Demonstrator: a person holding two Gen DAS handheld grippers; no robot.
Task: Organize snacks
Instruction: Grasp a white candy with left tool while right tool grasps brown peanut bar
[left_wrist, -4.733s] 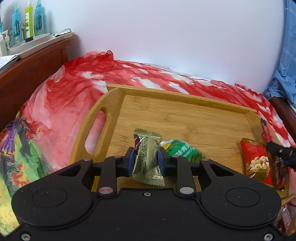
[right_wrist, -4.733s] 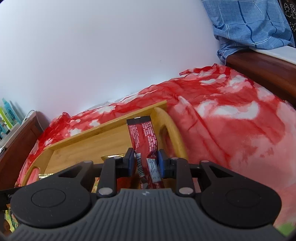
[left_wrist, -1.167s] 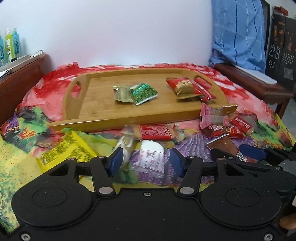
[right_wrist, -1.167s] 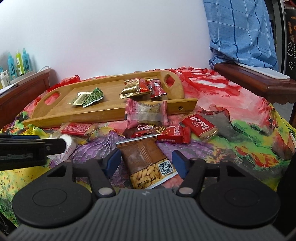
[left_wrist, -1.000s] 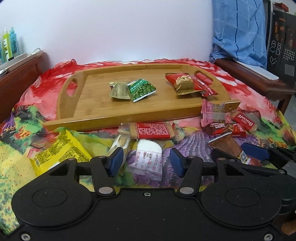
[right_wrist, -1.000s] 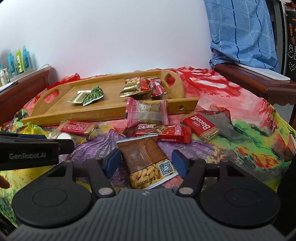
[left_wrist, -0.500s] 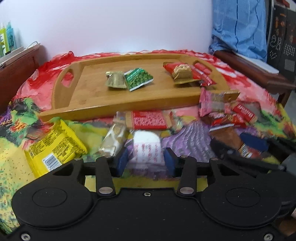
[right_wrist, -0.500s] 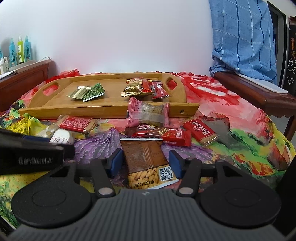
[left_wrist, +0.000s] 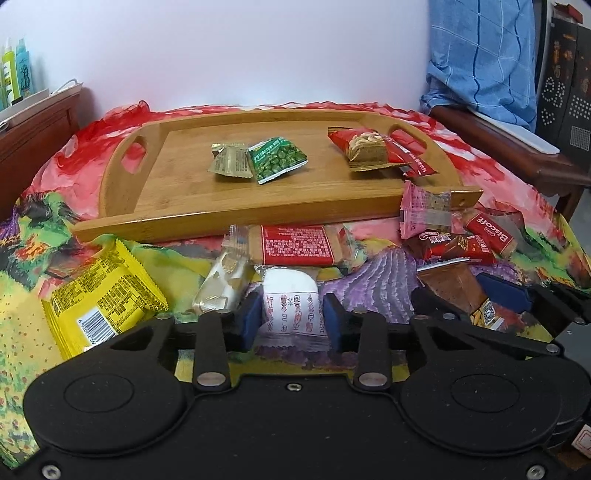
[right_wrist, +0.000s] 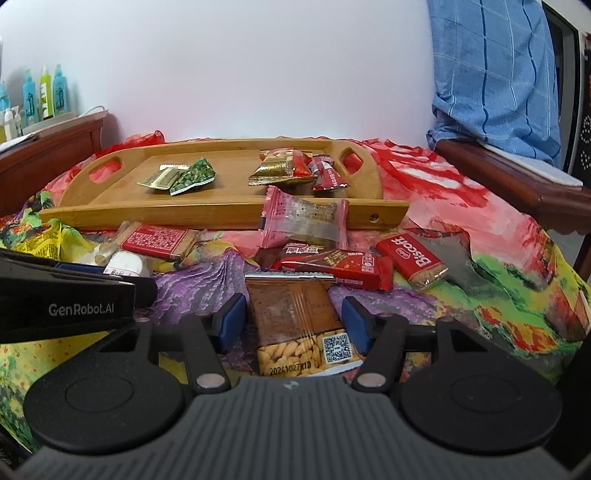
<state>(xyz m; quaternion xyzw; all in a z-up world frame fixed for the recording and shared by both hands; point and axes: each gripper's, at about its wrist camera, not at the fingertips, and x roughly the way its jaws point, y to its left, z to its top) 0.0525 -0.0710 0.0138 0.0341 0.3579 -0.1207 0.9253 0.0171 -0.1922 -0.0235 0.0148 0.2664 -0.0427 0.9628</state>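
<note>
Two grippers were low over the printed cloth (right_wrist: 424, 295), side by side, and both had a packet between the fingers. My left gripper (left_wrist: 290, 321) had its jaws close around the white packet (left_wrist: 291, 299); the blue pads (left_wrist: 248, 319) stood just beside its two edges, but I could not tell if they really pressed it or only nearly touched it. My right gripper (right_wrist: 293, 323) had its jaws parted wider than the brown peanut packet (right_wrist: 299, 325) that lay flat between them, with a small gap on each side, so it held nothing.

Just left of my left jaws lay a pale gold-white packet (left_wrist: 221, 284), and further left the yellow packet (left_wrist: 103, 299). Directly ahead of the left jaws, touching the white packet's far end, lay a red-labelled bar (left_wrist: 295, 245).

Ahead of my right jaws a dark red bar (right_wrist: 332, 266) lay across the far end of the peanut packet. To its right was the Biscoff packet (right_wrist: 412, 260). A pink packet (right_wrist: 304, 221) leaned against the near wall of the wooden tray (right_wrist: 221, 216).

Four snacks were already in the tray, far ahead of both jaws: an olive-gold packet (left_wrist: 229, 162) touching a green pea packet (left_wrist: 277, 158) in the middle, and a red-and-gold nut packet (left_wrist: 369, 149) with a red stick packet (left_wrist: 415, 162) beside it near the right handle.
</note>
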